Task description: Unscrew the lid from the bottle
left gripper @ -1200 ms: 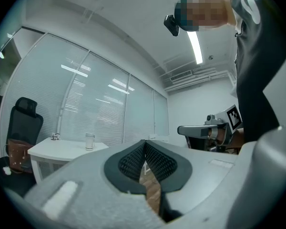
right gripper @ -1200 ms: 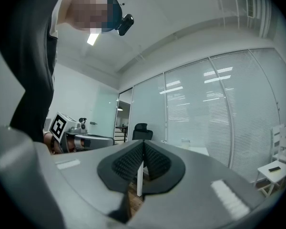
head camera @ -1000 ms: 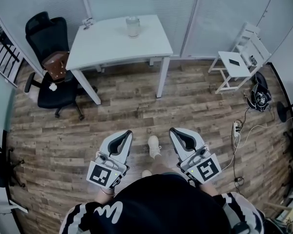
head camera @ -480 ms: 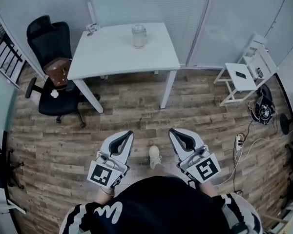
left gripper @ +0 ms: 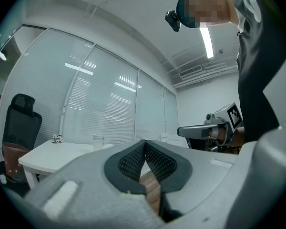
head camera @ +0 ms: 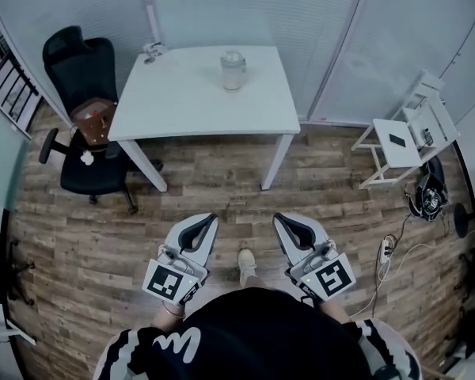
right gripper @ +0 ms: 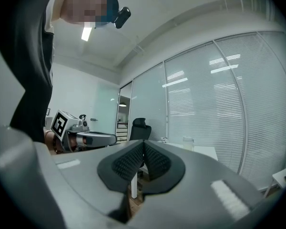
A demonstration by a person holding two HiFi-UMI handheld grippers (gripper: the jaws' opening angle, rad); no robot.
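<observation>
Only the head view takes in the whole layout. The bottle (head camera: 233, 70) stands near the far edge of the white surface (head camera: 182, 105), with a black office chair (head camera: 77, 74) at that surface's left end and a white chair (head camera: 402, 133) off to the right. The left tongs (head camera: 208, 220) and right tongs (head camera: 279, 218) are held side by side over the wooden floor (head camera: 222, 188), well apart from the bottle.

The gripper views add what the head view cannot. Each pair of tongs is pressed together at the tips with nothing between them. Each view also shows the ceiling light (left gripper: 208, 42) and the other gripper's marker cube alongside. From this low angle the bottle appears small beyond the jaw tips.

The bottle is upright, its long axis vertical and its lid (head camera: 232, 55) on top, pointing up.
</observation>
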